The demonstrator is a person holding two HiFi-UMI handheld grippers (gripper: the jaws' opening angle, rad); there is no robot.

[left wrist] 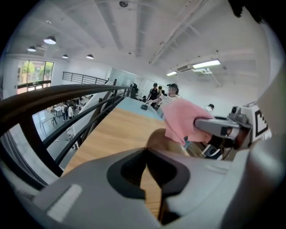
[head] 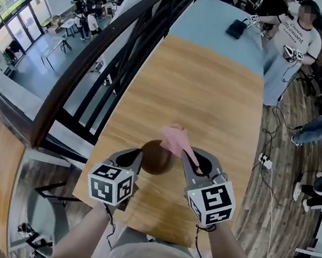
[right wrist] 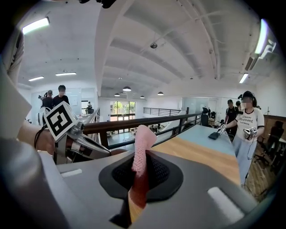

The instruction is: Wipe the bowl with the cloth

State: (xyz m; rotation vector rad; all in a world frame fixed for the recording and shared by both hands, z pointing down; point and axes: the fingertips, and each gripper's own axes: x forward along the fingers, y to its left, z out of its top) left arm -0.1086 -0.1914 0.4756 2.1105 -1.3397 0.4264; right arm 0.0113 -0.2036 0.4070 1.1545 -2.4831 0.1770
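Grey-jawed, the left gripper [head: 139, 155] looks pinched shut on the near rim of the brown bowl [head: 159, 159], which is over the wooden table [head: 211, 91] near its front edge. The bowl seems hard, light and smooth, so a firm hold on the rim suits it, or it may slip. Just right of it the pink cloth [head: 176, 139], soft and floppy, sticks up from the right gripper [head: 188, 156], whose jaws clamp its lower end.

At the near edge of the wooden table [head: 221, 103], the left gripper [head: 138, 154] and right gripper [head: 189, 156] are grey, each topped by a white cube with black square markers. Thin black cables trail from the cubes toward a beige top.
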